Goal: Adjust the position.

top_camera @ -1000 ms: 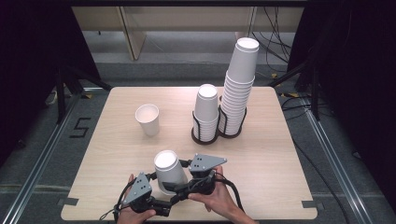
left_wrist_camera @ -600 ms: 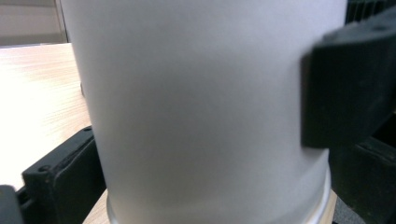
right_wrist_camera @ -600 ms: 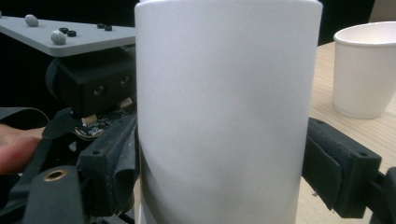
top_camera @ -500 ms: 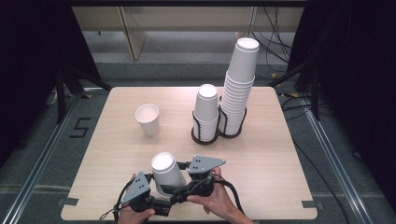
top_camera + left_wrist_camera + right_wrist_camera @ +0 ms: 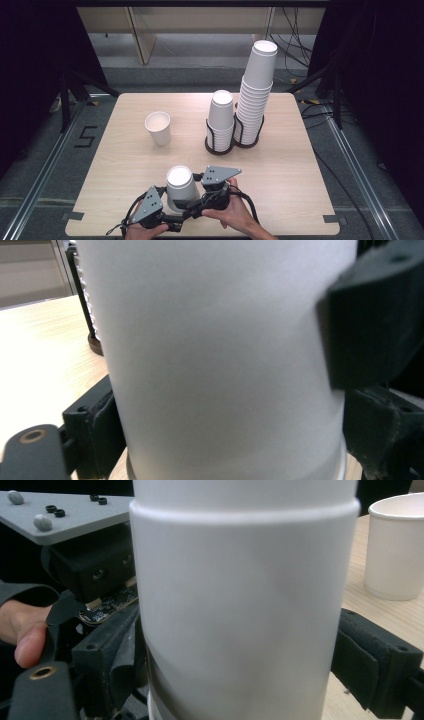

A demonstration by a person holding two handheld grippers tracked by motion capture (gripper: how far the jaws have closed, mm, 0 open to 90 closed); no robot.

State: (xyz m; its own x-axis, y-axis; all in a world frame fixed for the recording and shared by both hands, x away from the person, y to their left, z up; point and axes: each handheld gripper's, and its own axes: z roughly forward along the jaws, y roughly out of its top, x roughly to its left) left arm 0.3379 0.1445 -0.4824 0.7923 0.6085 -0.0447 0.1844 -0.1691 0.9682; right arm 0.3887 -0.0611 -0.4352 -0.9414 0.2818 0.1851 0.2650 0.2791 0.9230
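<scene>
A short stack of upside-down white paper cups (image 5: pixel 180 186) stands near the front edge of the wooden table (image 5: pixel 300 170). My left gripper (image 5: pixel 172 214) reaches in from the lower left. Its jaws have just been closing, and they now press on the cup wall (image 5: pixel 225 365) from both sides, low down. My right gripper (image 5: pixel 194 200) comes in from the right, with a hand on it. Its pads (image 5: pixel 367 667) also sit against the same cups (image 5: pixel 240 610), just below a rolled rim.
One upright white cup (image 5: pixel 158 127) stands at the middle left; it also appears in the right gripper view (image 5: pixel 395 545). At the back, two black wire holders keep a short cup stack (image 5: pixel 220 117) and a tall one (image 5: pixel 255 95). Dark floor and cables surround the table.
The cups have shifted very slightly toward the front edge between the two grippers. Both hands stay where they were.
</scene>
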